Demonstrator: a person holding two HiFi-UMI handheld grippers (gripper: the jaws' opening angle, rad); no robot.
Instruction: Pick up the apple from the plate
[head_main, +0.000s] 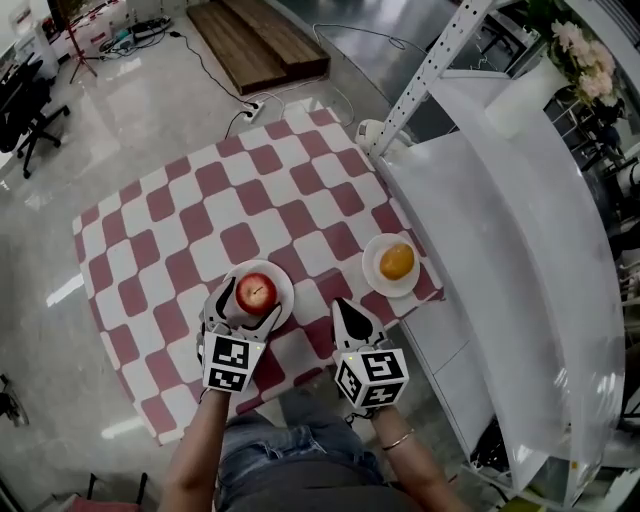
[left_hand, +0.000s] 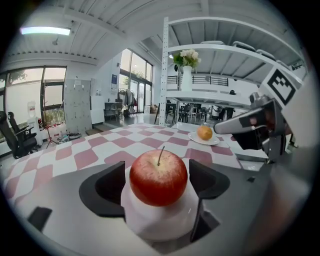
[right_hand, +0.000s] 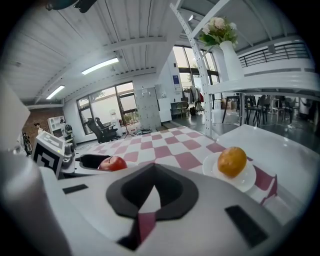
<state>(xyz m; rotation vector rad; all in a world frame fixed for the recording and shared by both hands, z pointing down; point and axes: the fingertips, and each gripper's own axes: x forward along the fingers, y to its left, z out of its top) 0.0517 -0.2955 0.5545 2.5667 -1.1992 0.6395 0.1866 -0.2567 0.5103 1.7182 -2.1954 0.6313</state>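
A red apple (head_main: 256, 292) with its stem up sits on a small white plate (head_main: 283, 278) near the front of the checkered table. My left gripper (head_main: 248, 308) is open, one jaw on each side of the apple. In the left gripper view the apple (left_hand: 158, 177) fills the gap between the dark pads (left_hand: 106, 189), close to both, with neither seen pressing on it, and the plate (left_hand: 160, 225) lies underneath. My right gripper (head_main: 346, 308) is shut and empty, a short way right of the apple plate above the table's front edge. It also shows in the left gripper view (left_hand: 220, 128).
An orange (head_main: 397, 261) lies on a second white plate (head_main: 372, 273) at the table's right edge. A white shelf unit (head_main: 480, 230) with a perforated metal post (head_main: 430, 70) stands against the right side. The red-and-white cloth (head_main: 200, 210) covers the table.
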